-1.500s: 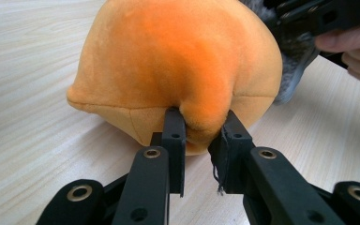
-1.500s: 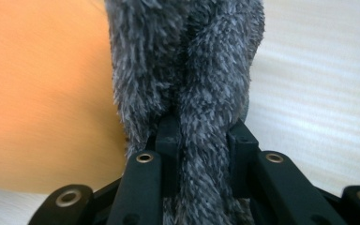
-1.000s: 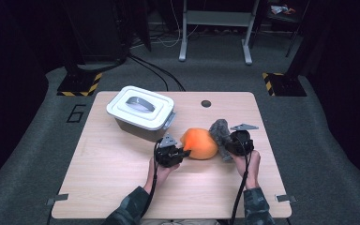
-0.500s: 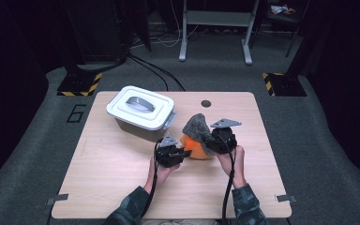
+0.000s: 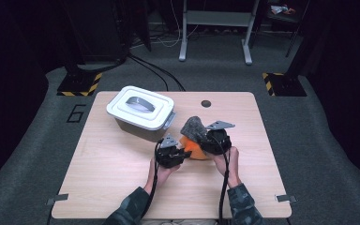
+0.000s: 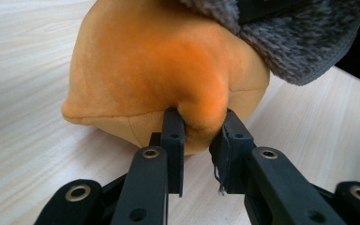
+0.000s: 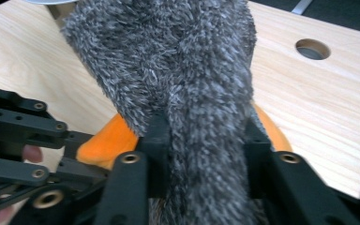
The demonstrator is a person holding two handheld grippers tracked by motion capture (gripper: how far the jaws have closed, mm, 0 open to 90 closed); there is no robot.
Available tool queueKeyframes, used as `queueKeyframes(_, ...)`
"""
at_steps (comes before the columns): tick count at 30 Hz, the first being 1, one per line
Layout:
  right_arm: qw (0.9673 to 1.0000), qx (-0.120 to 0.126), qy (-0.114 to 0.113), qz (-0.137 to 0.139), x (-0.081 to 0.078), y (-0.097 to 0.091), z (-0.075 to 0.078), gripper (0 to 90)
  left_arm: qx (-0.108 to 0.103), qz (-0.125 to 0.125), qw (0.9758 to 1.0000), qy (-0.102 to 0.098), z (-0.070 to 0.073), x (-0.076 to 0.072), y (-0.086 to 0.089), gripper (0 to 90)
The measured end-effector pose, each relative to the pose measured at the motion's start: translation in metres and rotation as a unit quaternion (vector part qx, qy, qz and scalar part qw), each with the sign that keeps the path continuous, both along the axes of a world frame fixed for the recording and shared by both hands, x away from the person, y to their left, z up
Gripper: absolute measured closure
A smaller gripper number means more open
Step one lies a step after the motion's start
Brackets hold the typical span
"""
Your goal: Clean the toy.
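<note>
An orange plush toy lies on the wooden table, just right of centre. My left gripper is shut on a fold at the toy's near side, pads pinching the fabric. A grey fuzzy cloth is draped over the toy's top. My right gripper has the grey cloth between its jaws; they have just been opening a little, but the pads still touch the cloth on both sides. From above, the left gripper and right gripper flank the toy closely.
A white lidded box with a grey handle stands behind and left of the toy, close to the left gripper. A round hole sits in the tabletop near the far edge. Bare wood lies at the front and far right.
The right gripper has carried the grey cloth leftward, from beside the toy to over its top. The left gripper has stayed put on the toy.
</note>
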State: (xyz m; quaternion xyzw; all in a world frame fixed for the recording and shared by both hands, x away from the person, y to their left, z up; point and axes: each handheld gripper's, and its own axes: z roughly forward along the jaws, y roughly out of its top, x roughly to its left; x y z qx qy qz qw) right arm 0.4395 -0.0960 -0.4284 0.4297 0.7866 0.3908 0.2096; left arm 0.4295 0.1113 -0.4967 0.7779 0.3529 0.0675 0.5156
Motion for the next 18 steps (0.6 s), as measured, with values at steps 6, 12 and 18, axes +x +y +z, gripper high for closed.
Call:
queueKeyframes(6, 1.0000, -0.003, -0.005, -0.006, -0.003, -0.007, 0.000, 70.1, -0.002, -0.001, 1.0000, -0.002, -0.001, -0.002, -0.001, 75.4)
queueKeyframes(12, 0.9993, 0.000, 0.001, -0.037, 0.000, -0.024, -0.004, 70.6, 0.003, -0.004, 1.0000, -0.004, -0.001, -0.001, -0.001, 75.6)
queueKeyframes(18, 0.9975, 0.003, 0.018, -0.069, 0.005, -0.047, -0.014, 70.5, 0.007, -0.004, 1.0000, -0.003, -0.001, 0.000, -0.001, 76.1)
